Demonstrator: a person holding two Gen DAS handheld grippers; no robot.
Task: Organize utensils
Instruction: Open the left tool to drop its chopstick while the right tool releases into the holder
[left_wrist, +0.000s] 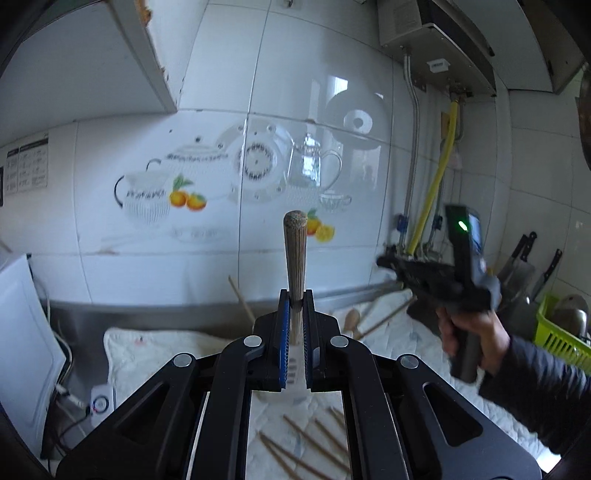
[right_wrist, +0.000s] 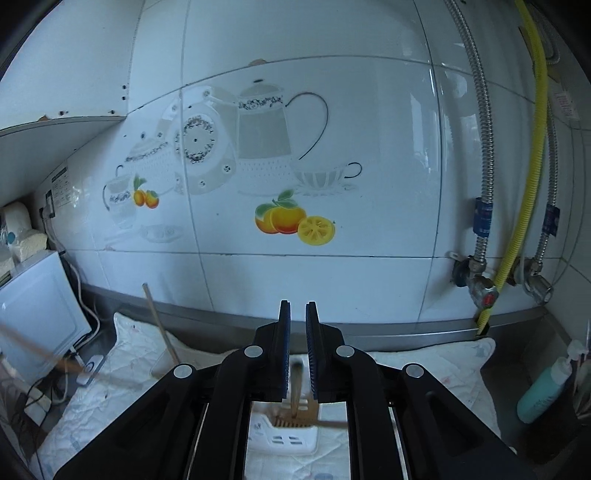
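Observation:
My left gripper (left_wrist: 296, 295) is shut on a wooden utensil handle (left_wrist: 295, 251) that stands upright between the jaws. Several wooden chopsticks (left_wrist: 310, 446) lie on the white cloth (left_wrist: 155, 354) below it. A wooden spoon (left_wrist: 351, 318) lies further back on the cloth. My right gripper (right_wrist: 297, 308) has a narrow gap between its jaws and holds nothing; it is over a white utensil holder (right_wrist: 288, 435) with a wooden handle (right_wrist: 296, 391) standing in it. The right gripper also shows in the left wrist view (left_wrist: 388, 263), held in a hand.
A white appliance (right_wrist: 37, 306) stands at the left by cables. A chopstick (right_wrist: 160, 325) leans from a clear cup. Knives (left_wrist: 524, 258) and a green basket (left_wrist: 554, 332) are at the right. A teal bottle (right_wrist: 543, 391) and pipes with valves (right_wrist: 480, 284) are on the right wall.

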